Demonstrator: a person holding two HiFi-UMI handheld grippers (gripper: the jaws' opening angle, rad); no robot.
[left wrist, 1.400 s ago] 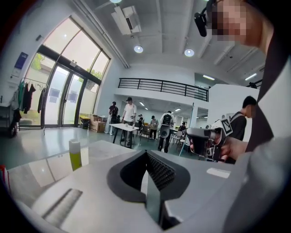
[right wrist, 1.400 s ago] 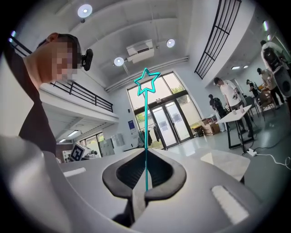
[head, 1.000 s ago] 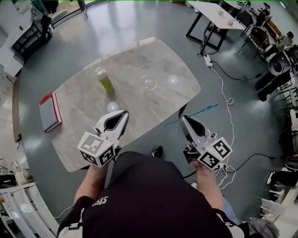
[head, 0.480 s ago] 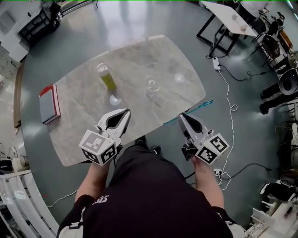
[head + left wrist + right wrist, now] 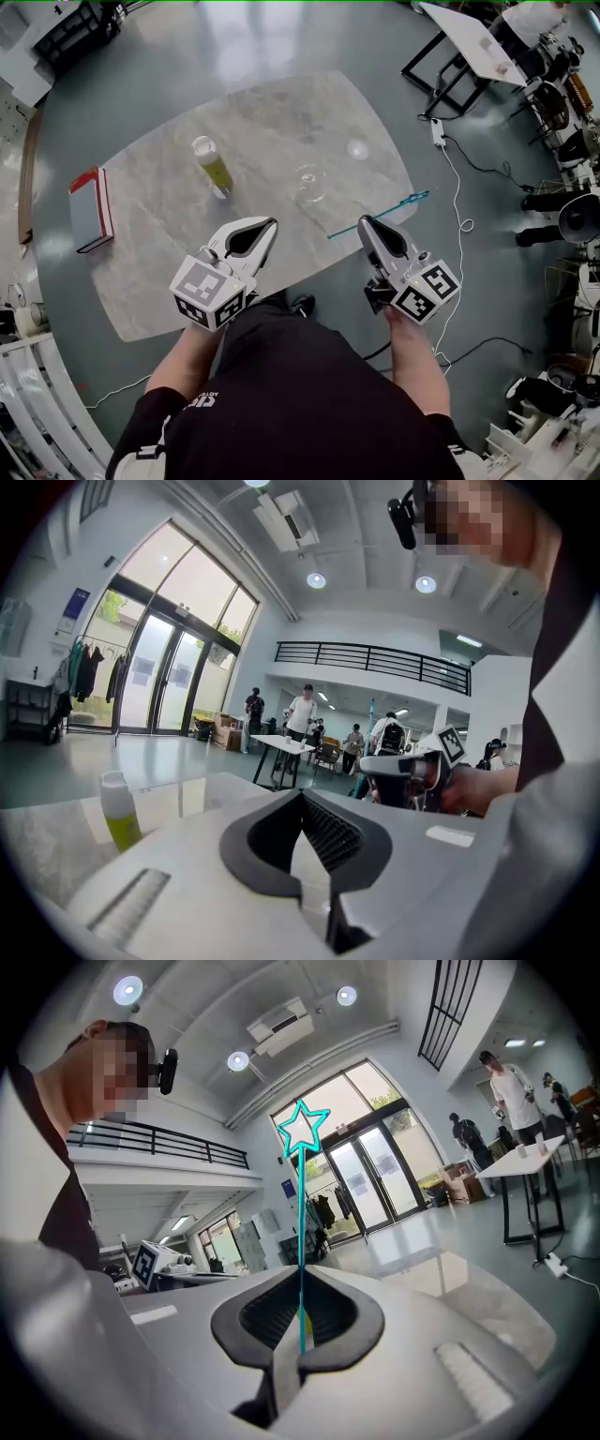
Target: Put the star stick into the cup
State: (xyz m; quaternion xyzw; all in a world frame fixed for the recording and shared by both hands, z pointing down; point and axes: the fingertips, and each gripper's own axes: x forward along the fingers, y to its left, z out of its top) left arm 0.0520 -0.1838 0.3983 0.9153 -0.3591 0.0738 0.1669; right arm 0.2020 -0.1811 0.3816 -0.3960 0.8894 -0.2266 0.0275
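The star stick (image 5: 380, 216) is a thin teal rod with an outlined star (image 5: 302, 1129) at its end. My right gripper (image 5: 365, 225) is shut on it crosswise at the table's near right edge, and the star points right, over the floor. In the right gripper view the stick (image 5: 302, 1241) rises straight up from the shut right gripper (image 5: 302, 1274). The clear glass cup (image 5: 307, 184) stands upright on the marble table (image 5: 281, 112), a little beyond and left of the right gripper. My left gripper (image 5: 270, 225) hovers over the table's near edge, shut and holding nothing (image 5: 302, 795).
A bottle of green liquid (image 5: 211, 161) with a white cap stands left of the cup and also shows in the left gripper view (image 5: 117, 808). A red-edged book (image 5: 89, 208) lies at the table's left end. Cables (image 5: 459, 187) trail on the floor to the right.
Both grippers have come a little closer to the table. The stick's bare end now lies over the table's near edge. The right gripper's hold has not changed.
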